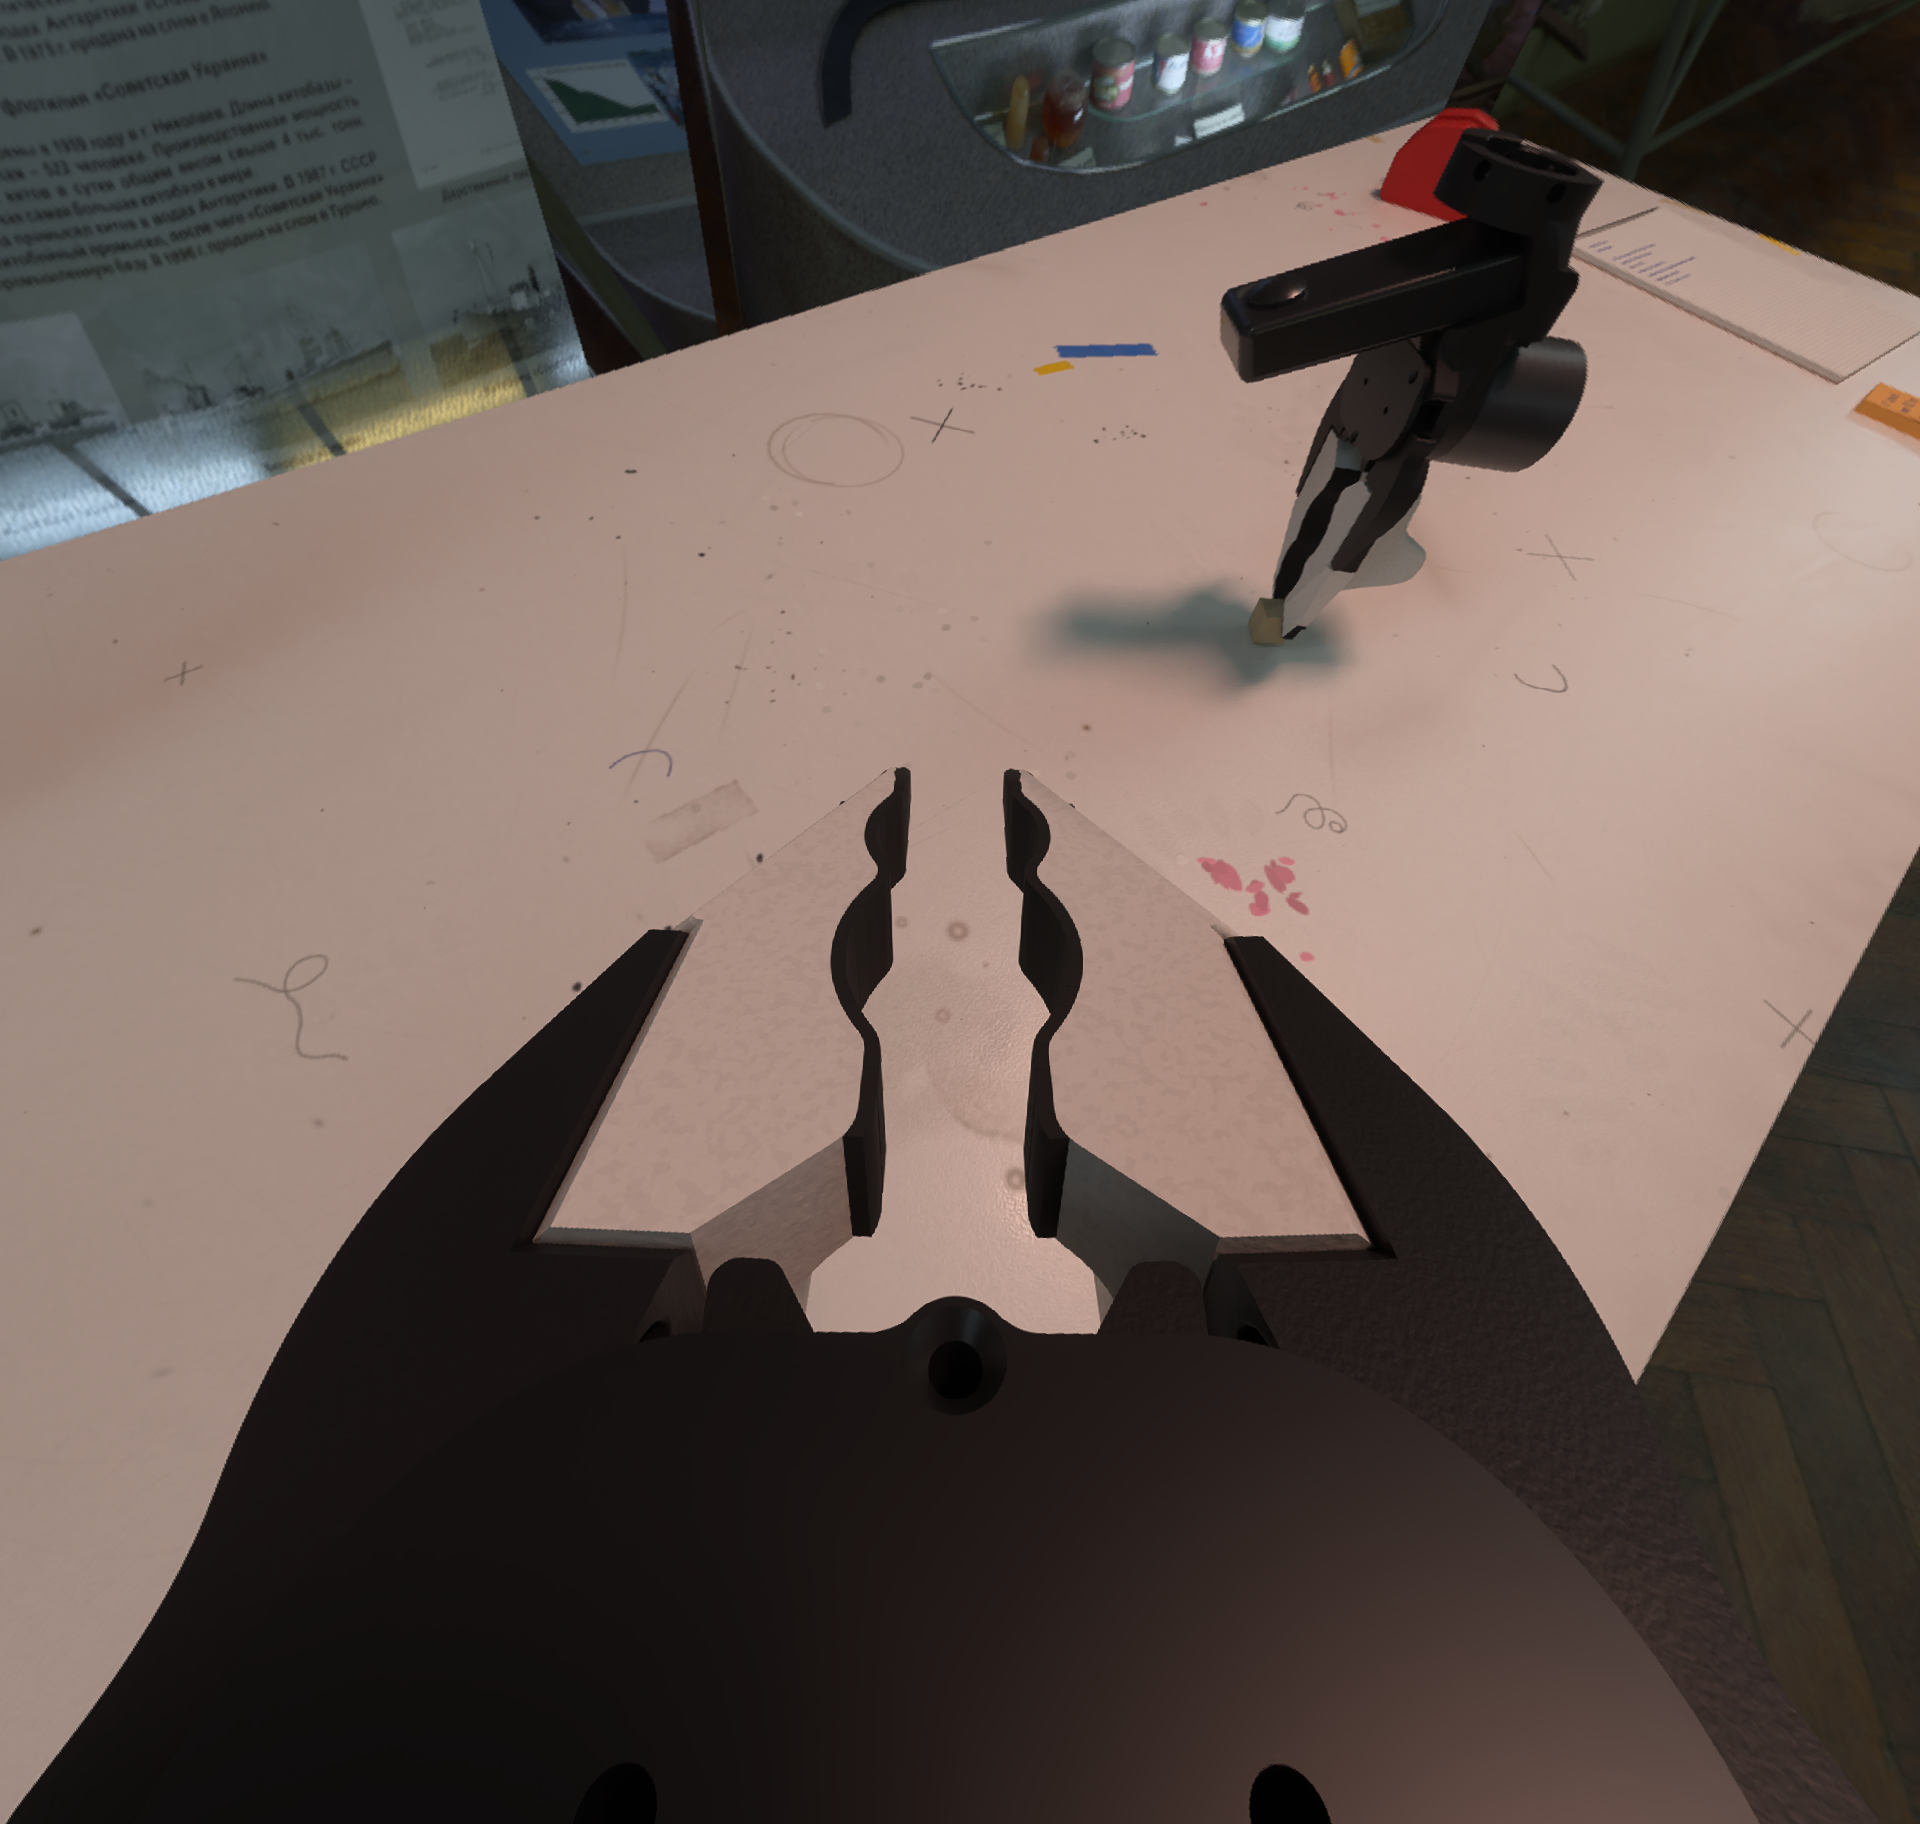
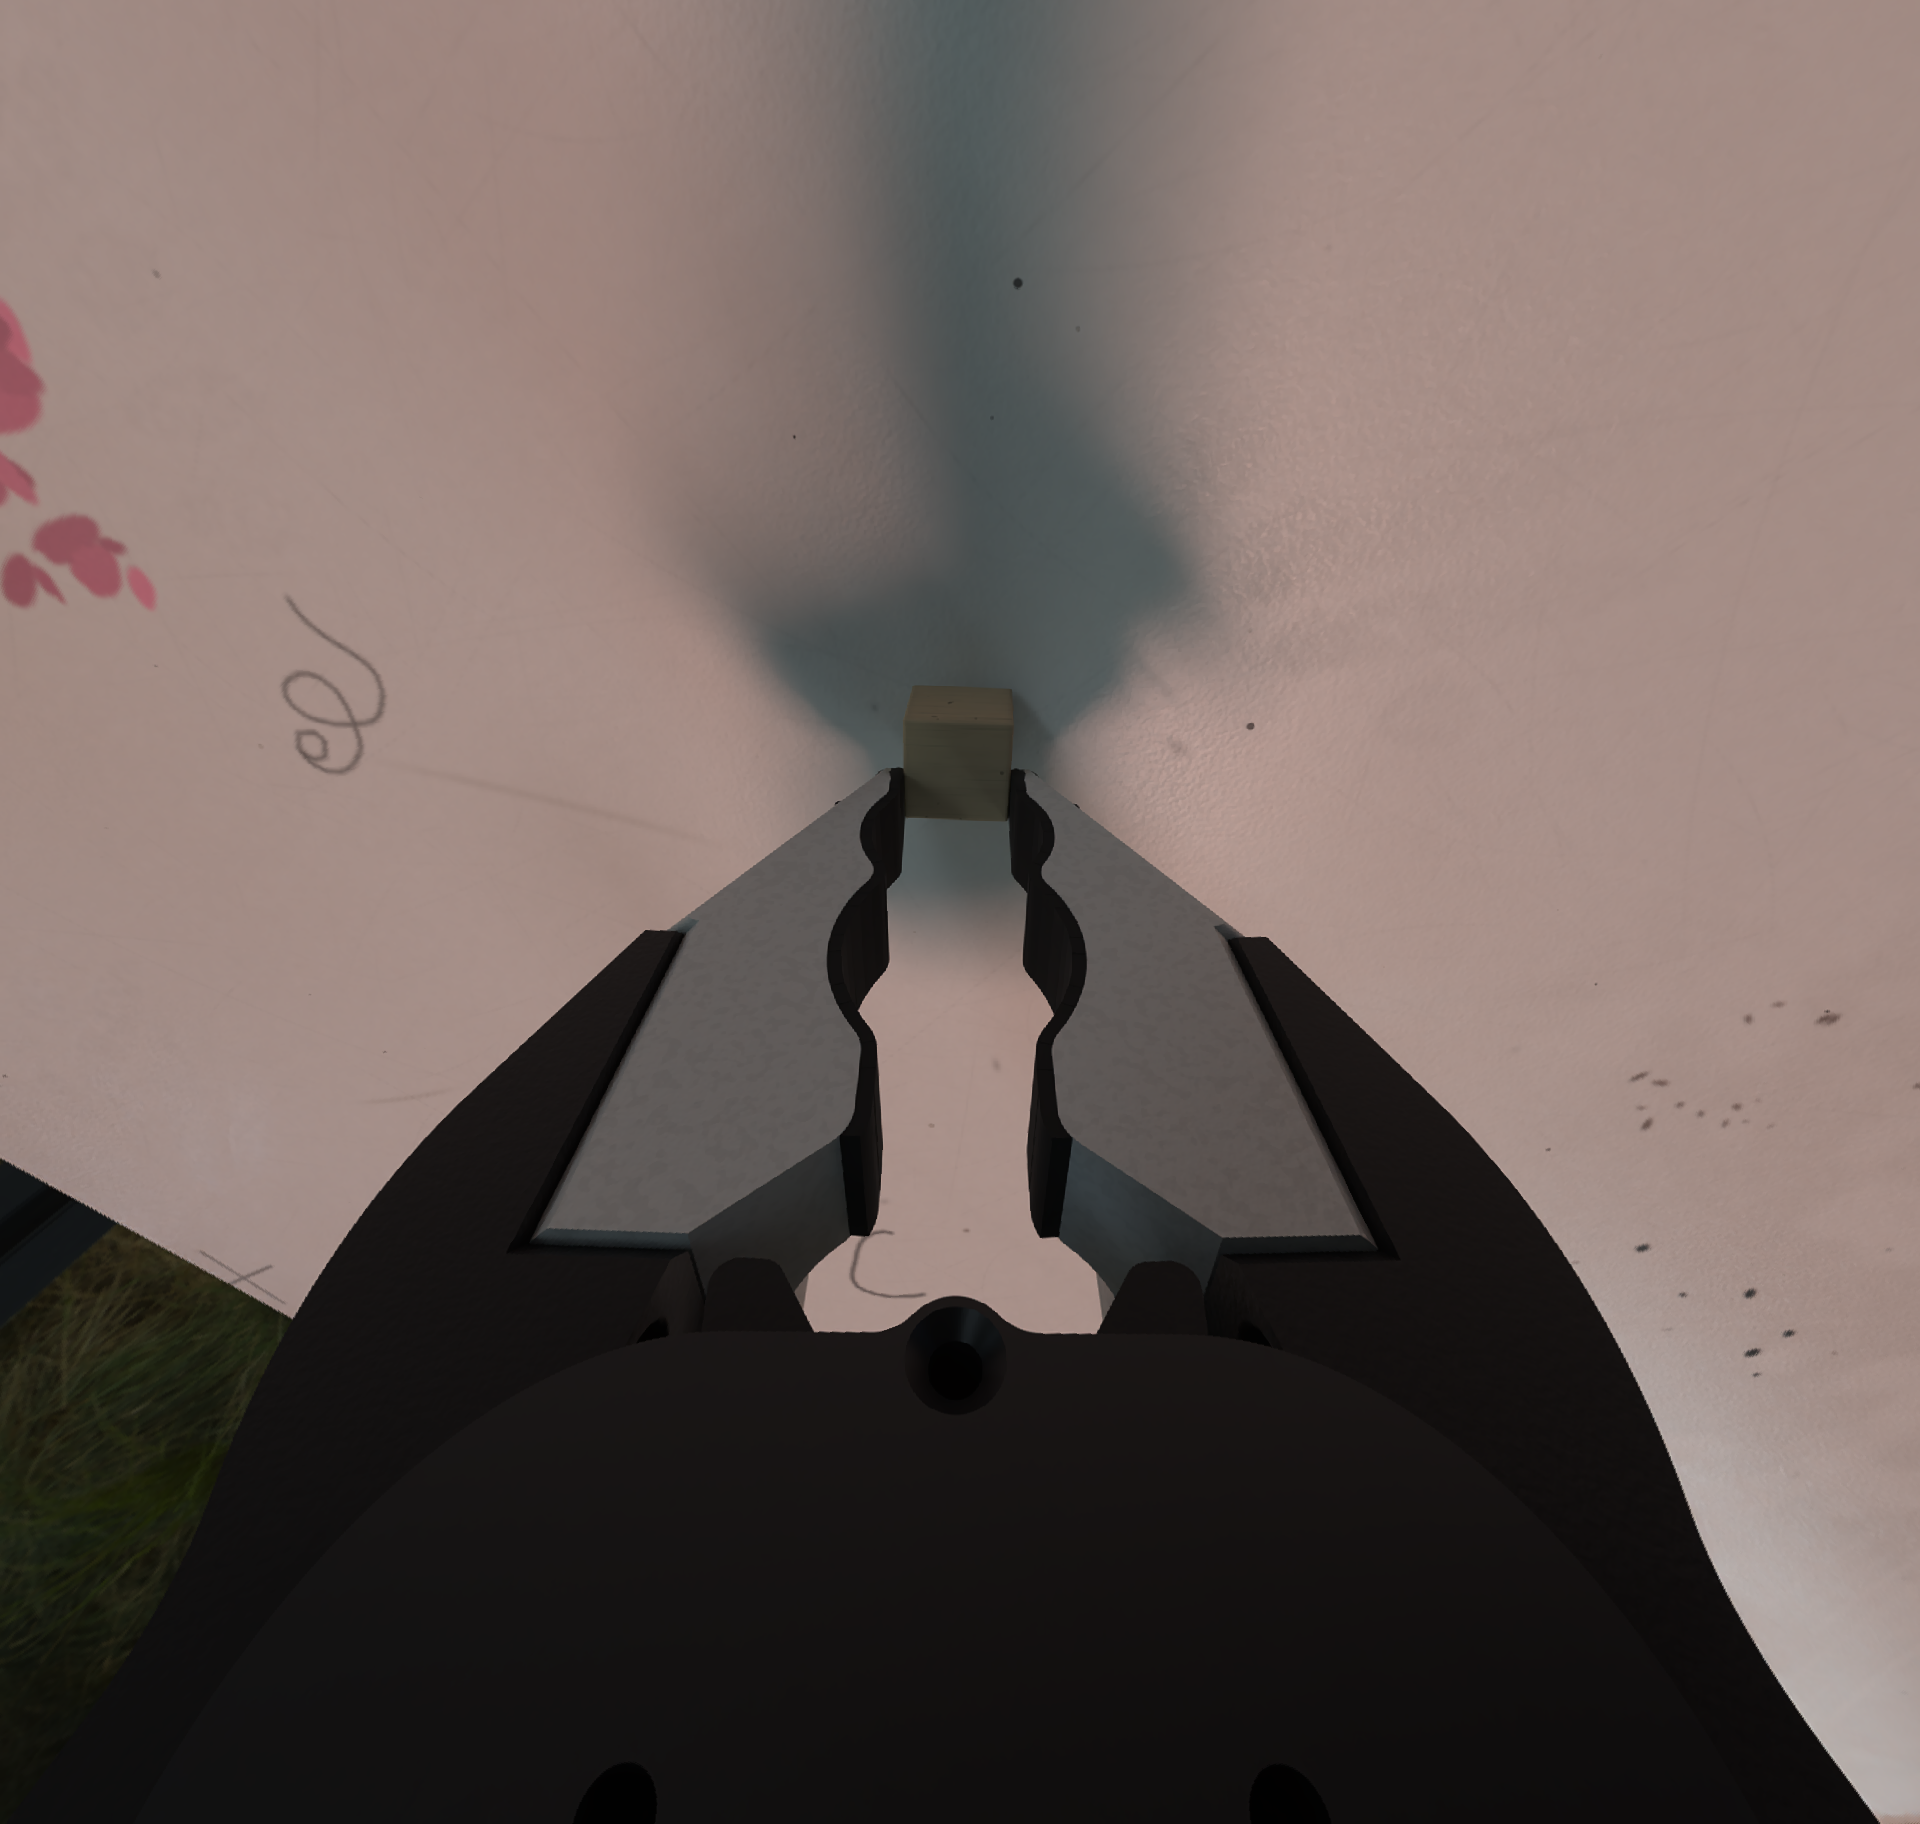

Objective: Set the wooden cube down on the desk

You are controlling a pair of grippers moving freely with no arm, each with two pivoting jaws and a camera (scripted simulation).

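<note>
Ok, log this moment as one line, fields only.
right claw: shut on wooden cube | cube: at desk surface, contact unclear | left claw: open, empty, apart

a pale pinkish desk (image 1: 416, 735) fills most of the room in front of me, its top scuffed with pencil crosses, circles, scribbles and pink blotches (image 1: 1257, 886). strips of blue and yellow tape (image 1: 1101, 356) lie toward the far edge. behind it stands a grey display case (image 1: 1039, 164) with a glass shelf of tins and jars (image 1: 1195, 60), and to the left a large printed panel (image 1: 208, 164) with text and photographs. dark herringbone parquet (image 1: 1818, 1255) shows on the right, dimly lit
</note>
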